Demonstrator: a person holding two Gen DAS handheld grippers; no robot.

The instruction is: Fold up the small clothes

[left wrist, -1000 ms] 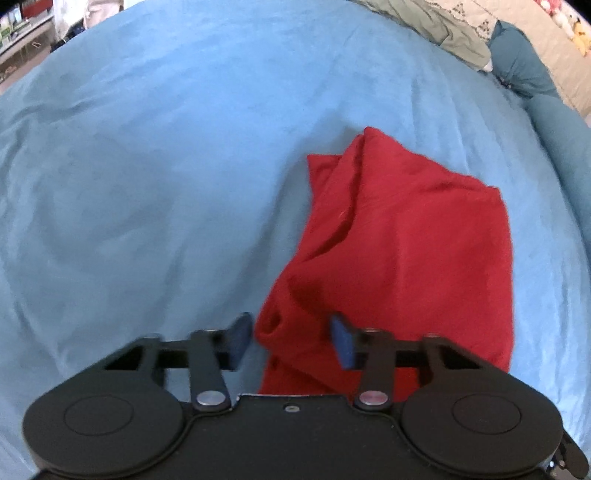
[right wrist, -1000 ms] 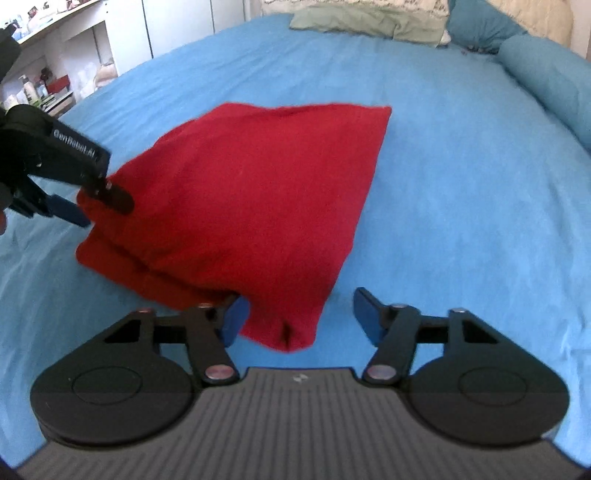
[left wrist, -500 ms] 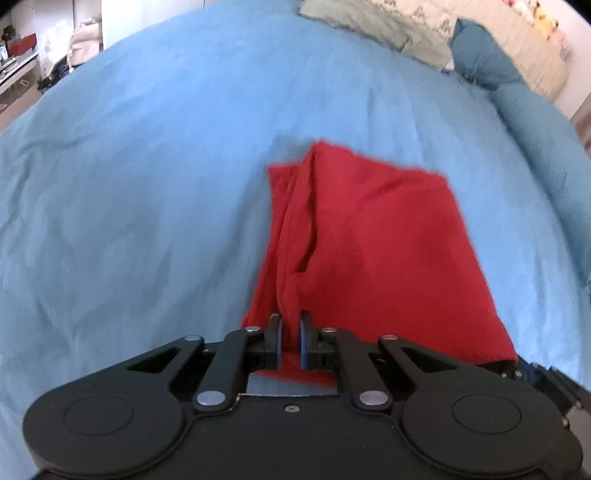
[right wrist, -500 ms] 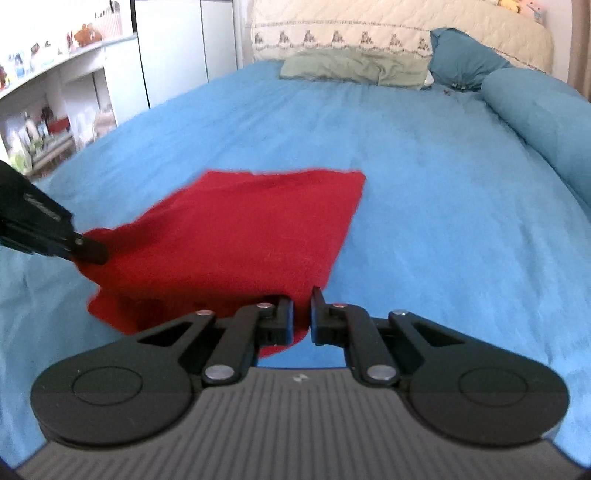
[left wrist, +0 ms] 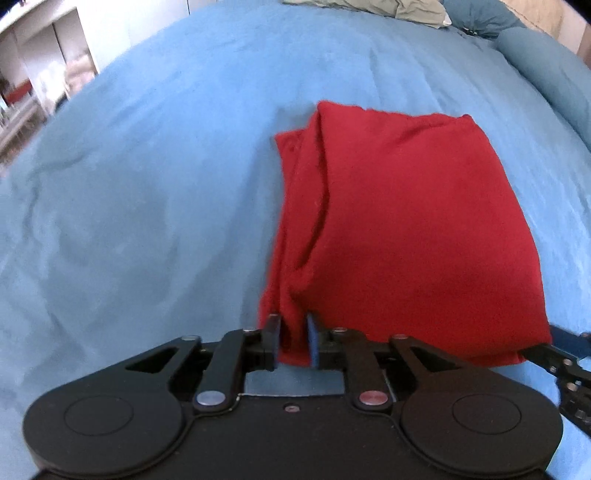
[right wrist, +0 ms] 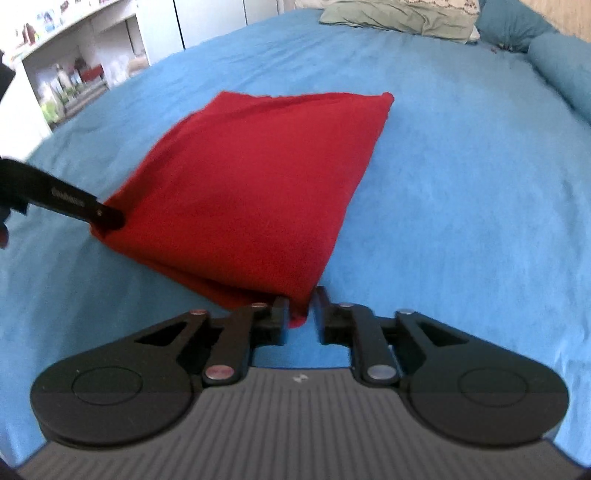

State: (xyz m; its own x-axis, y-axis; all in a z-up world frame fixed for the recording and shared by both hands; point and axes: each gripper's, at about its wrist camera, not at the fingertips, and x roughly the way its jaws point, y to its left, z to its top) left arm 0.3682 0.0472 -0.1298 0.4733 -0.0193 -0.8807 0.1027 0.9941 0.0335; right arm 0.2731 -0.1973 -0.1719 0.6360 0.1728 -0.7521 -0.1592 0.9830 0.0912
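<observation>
Red garment point(left wrist: 406, 229): soft fleecy knit, folded to a rough rectangle, bunched ridges along its left edge; lying on blue bed sheet point(left wrist: 147, 166), lightly wrinkled matte cotton. Left gripper point(left wrist: 294, 338): black fingers narrow, pinching the near-left corner. Right gripper point(right wrist: 301, 312): fingers narrow, clamping the near-right corner. Grey-green pillow point(right wrist: 399, 18) at headboard end.

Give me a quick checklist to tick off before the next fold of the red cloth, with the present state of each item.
1. Left gripper shut on a near corner of the red cloth: ok.
2. Right gripper shut on the other near corner: ok.
3. Far edge lying on the blue bedspread: ok.
4. Left side of the cloth smooth: not ok, creased and bunched.
5. All layers caught in each pair of jaws: cannot tell.
</observation>
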